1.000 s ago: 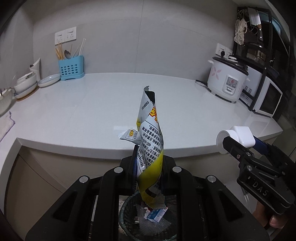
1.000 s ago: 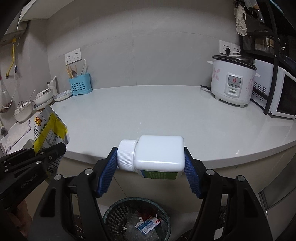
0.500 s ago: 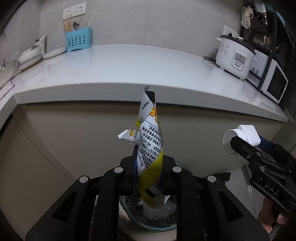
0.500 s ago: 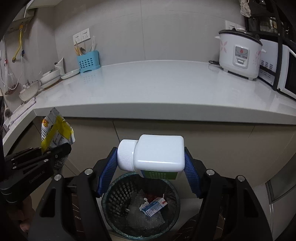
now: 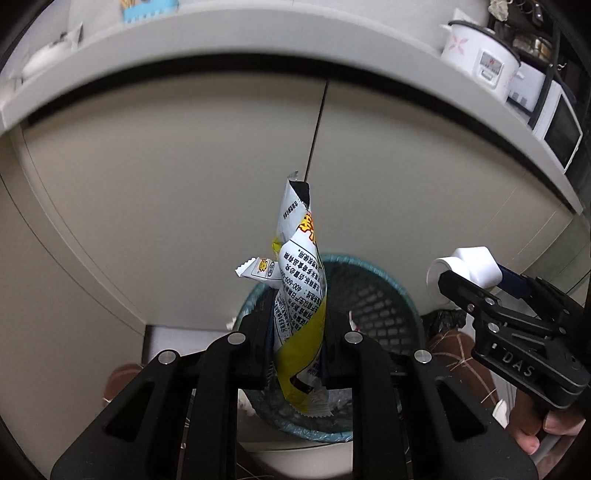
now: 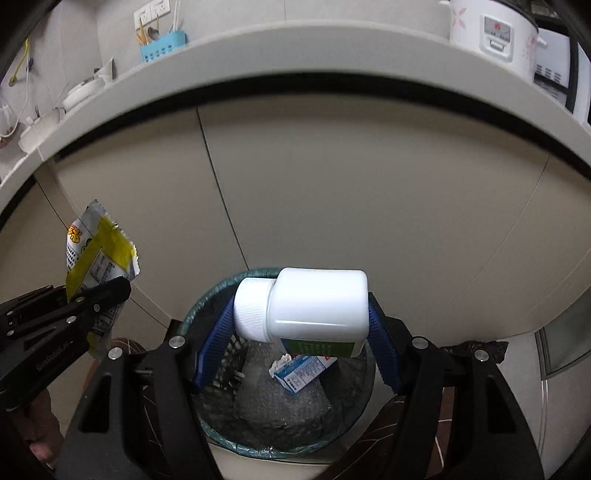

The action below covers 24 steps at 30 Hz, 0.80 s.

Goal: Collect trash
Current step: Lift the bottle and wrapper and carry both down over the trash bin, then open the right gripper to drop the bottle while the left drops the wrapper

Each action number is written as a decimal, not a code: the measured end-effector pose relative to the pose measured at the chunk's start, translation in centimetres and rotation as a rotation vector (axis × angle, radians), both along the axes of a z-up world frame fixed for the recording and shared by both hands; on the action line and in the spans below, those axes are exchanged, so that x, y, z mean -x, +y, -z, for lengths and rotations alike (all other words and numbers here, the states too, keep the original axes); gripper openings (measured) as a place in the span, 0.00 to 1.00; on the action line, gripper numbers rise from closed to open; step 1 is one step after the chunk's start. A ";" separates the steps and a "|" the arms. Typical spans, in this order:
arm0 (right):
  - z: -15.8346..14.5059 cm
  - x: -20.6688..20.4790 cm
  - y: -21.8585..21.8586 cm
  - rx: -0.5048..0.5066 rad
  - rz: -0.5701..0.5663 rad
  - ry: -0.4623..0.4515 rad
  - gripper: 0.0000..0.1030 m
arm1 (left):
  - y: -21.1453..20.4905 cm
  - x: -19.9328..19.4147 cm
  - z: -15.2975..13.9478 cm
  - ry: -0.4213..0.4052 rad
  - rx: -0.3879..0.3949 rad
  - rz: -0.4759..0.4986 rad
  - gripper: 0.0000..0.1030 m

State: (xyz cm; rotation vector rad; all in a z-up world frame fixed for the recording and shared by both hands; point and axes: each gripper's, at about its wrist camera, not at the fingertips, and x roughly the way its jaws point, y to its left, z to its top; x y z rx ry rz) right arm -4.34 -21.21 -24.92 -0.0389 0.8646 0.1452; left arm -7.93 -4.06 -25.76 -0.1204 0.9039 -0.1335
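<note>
Step in hand: drop both pieces into dark mesh waste basket with teal liner (image 6: 221, 291) on floor.

Left gripper (image 5: 295, 332): jaws clamped on crumpled yellow-and-white snack wrapper (image 5: 300, 280), wrapper above basket's near-left rim. Centre over opening before release; light foil may drift.

Right gripper (image 6: 301, 332): blue-padded jaws gripping white plastic bottle with ribbed cap (image 6: 314, 304) sideways, directly over basket.

Small blue-white carton (image 6: 301, 373) already inside. Beige cabinet doors (image 6: 369, 192) close behind; table edge (image 6: 295, 55) overhead. Grippers near each other, so release one at a time.

You've got a white rice cooker (image 6: 493, 35) up on the counter (image 6: 295, 55), a blue utensil holder (image 6: 160, 44) further left, beige cabinet doors (image 6: 369, 192) underneath.
</note>
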 end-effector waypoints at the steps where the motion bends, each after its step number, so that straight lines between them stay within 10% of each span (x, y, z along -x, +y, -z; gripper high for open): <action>1: 0.7 -0.2 0.2 0.002 -0.004 0.009 0.63 | 0.1 -0.1 0.7 0.014 -0.002 -0.004 0.16; 17: 5.2 -2.3 2.4 0.037 -0.042 0.112 0.64 | 0.9 -1.4 4.1 0.086 -0.011 -0.025 0.16; 24: 4.7 -1.9 1.5 0.024 -0.027 0.105 0.80 | 0.3 -2.4 4.1 0.105 -0.011 -0.030 0.16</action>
